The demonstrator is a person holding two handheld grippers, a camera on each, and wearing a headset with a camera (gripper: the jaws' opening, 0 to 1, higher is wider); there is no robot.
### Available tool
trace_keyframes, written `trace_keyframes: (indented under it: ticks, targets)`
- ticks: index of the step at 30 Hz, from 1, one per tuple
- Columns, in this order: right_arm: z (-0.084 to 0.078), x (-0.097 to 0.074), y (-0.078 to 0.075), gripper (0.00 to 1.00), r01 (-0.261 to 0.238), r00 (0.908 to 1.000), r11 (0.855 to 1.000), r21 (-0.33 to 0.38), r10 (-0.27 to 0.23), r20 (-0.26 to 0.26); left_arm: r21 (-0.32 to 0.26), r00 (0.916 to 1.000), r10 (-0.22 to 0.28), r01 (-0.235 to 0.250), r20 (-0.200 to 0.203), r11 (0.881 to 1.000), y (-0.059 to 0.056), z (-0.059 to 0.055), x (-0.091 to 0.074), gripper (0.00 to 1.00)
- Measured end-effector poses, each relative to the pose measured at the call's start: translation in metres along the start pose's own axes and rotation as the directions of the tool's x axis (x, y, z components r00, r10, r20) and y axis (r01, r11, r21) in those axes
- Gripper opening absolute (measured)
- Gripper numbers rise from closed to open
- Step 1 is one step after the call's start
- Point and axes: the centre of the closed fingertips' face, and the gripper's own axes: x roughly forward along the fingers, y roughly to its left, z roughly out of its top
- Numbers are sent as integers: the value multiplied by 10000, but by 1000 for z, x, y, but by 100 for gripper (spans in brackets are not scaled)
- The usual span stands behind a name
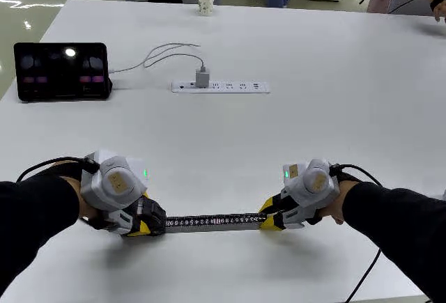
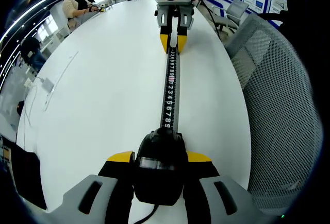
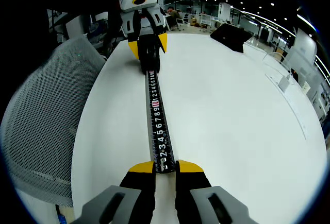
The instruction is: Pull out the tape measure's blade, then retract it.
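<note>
A black tape measure case (image 2: 160, 165) sits between my left gripper's (image 2: 160, 158) yellow-tipped jaws, which are shut on it; in the head view the case (image 1: 154, 221) is at the near left with the left gripper (image 1: 143, 223) over it. The blade (image 1: 212, 221) lies flat on the white table, drawn out to the right, numbers facing up (image 2: 169, 95). My right gripper (image 3: 165, 166) is shut on the blade's end (image 3: 163, 163), seen in the head view at the near right (image 1: 267, 220). The blade (image 3: 156, 121) runs straight between both grippers.
A white power strip (image 1: 220, 87) with a plugged charger and cable lies mid-table. A black tablet (image 1: 62, 70) stands at the far left and a paper cup (image 1: 205, 2) at the far edge. A grey mesh chair (image 2: 283, 105) stands beside the near table edge.
</note>
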Motion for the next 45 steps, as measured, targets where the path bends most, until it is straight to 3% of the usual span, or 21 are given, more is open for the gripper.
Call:
trace_keyframes:
  ticks: [45]
  targets:
    - [-25, -18, -3, 10, 158, 9999, 9997, 211, -159, 45, -60, 10000, 66, -66, -1, 10000, -2, 1, 0, 31]
